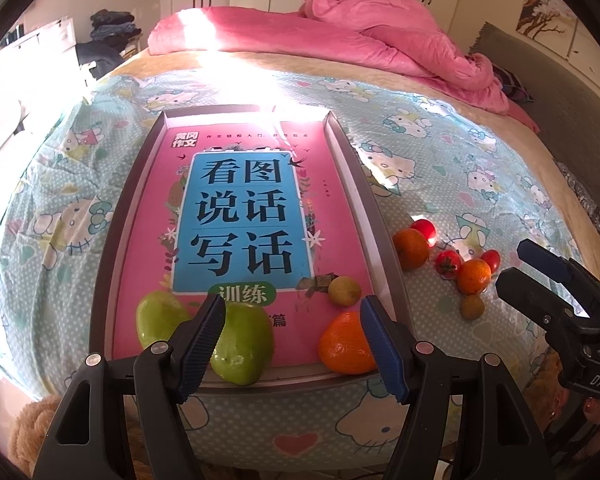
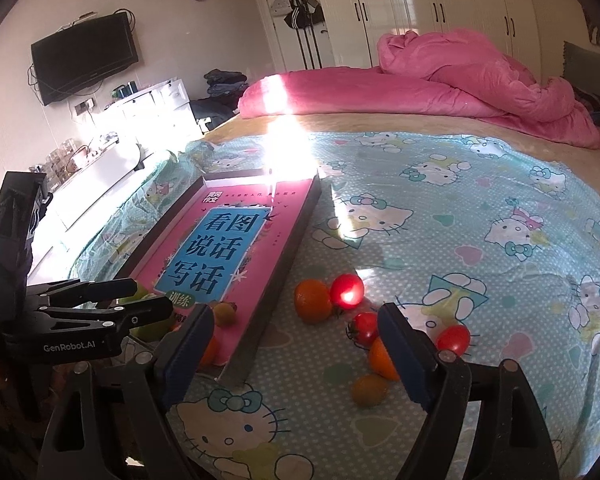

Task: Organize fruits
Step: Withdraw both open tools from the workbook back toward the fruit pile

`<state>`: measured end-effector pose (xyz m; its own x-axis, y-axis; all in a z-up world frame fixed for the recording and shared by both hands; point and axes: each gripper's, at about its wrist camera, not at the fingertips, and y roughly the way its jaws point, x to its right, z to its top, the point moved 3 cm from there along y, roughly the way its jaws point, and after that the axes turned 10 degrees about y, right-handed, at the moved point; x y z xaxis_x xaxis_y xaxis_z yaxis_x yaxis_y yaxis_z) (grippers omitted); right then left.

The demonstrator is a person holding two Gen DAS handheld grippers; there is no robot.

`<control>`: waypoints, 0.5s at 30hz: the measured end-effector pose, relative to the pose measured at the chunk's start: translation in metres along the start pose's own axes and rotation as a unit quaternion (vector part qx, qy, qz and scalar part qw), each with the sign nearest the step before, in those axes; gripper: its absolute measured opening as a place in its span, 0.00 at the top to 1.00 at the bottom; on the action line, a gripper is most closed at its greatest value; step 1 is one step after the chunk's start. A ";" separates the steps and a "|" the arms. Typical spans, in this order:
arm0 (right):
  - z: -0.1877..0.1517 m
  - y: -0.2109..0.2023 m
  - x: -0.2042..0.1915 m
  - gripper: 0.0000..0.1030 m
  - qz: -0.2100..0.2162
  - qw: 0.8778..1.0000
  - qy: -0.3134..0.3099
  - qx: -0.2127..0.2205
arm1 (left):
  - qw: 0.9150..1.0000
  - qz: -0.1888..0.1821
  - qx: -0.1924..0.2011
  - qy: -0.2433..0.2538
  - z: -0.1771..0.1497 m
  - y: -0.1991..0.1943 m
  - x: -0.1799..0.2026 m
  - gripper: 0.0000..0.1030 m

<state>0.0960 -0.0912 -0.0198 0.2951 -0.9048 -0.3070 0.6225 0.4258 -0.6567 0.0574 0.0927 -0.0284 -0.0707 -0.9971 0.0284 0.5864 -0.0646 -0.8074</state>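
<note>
Bedroom scene, soft bed under a cartoon-cat sheet (image 1: 440,152), so nothing sits stable. Left wrist view: tray (image 1: 112,240) holds a pink book as liner, with two green fruits (image 1: 240,348), one orange (image 1: 344,344) and a small yellowish fruit (image 1: 344,291) at its near end. Left gripper (image 1: 292,344) hangs over that end, jaws parted, holding nothing; one finger sits just in front of a green fruit, so a careless dip could knock it off the slick cover. Right wrist view: right gripper (image 2: 296,352) stands agape and empty above loose fruit on the sheet beside the tray: oranges (image 2: 312,300), small tomatoes (image 2: 347,290), a small brownish fruit (image 2: 370,390). Risks: round fruit rolling on the soft sheet when nudged, neighbours touching so a grab takes two, tomatoes squashed by hard closing, sun glare hiding the far tray rim.
</note>
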 end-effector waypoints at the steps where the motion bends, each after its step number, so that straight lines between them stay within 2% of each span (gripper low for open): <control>1: 0.000 -0.001 0.002 0.19 -0.002 1.000 0.003 0.001 | 1.000 -0.001 0.001 0.002 0.000 0.000 0.001 0.30; 15: -0.007 -0.013 0.025 0.19 -0.021 0.999 0.038 -0.010 | 1.000 -0.016 0.006 0.025 -0.001 -0.004 0.020 0.31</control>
<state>0.0905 -0.1194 -0.0238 0.2124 -0.9199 -0.3295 0.6181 0.3877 -0.6839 0.0530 0.0735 -0.0250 -0.1304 -0.9912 0.0239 0.5923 -0.0972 -0.7998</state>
